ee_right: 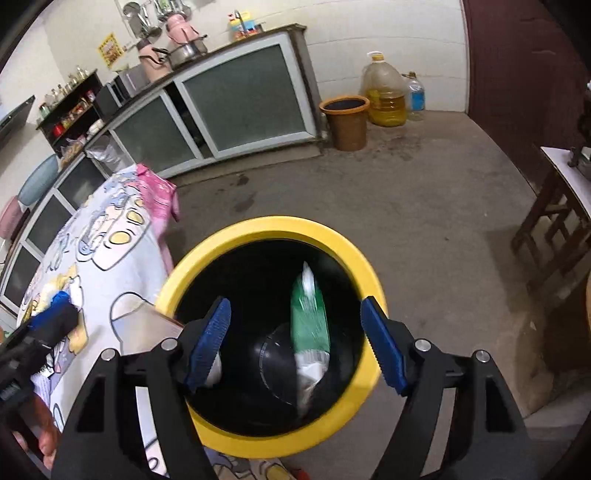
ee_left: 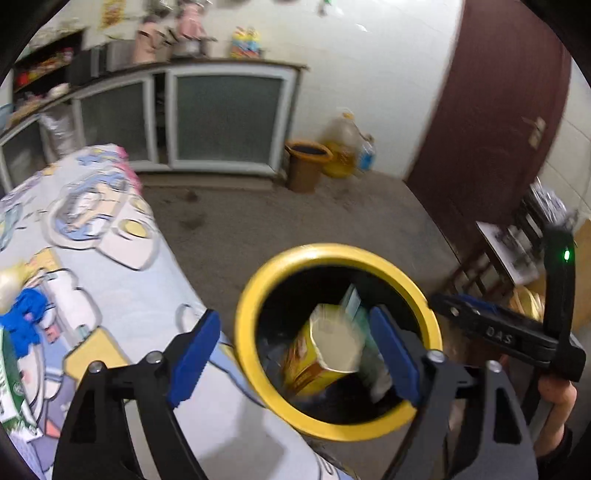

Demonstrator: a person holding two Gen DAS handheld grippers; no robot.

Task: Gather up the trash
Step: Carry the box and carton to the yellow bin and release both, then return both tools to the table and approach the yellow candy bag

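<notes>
1. Floor (ee_right: 406, 206): bare grey concrete, stained in patches.
2. Wall (ee_right: 388, 33) at 12 o'clock: white tile.
3. Counter cabinet (ee_right: 243, 96) with frosted sliding doors, 10 to 12 o'clock, cluttered on top.
4. Dark red door (ee_right: 524, 74) at 2 o'clock.
5. Wooden side table (ee_right: 557, 206) at 3 o'clock.
6. Cartoon-print tablecloth (ee_right: 110, 258) covers the table at 9 o'clock.

Our left gripper (ee_left: 295, 354): black arms, ribbed blue pads (ee_left: 194, 358), silver screws.
Our right gripper (ee_right: 295, 347): same black frame, blue pads (ee_right: 208, 343), embossed lettering, green light.
Our skin: bare fingers, dark sleeve.
</notes>
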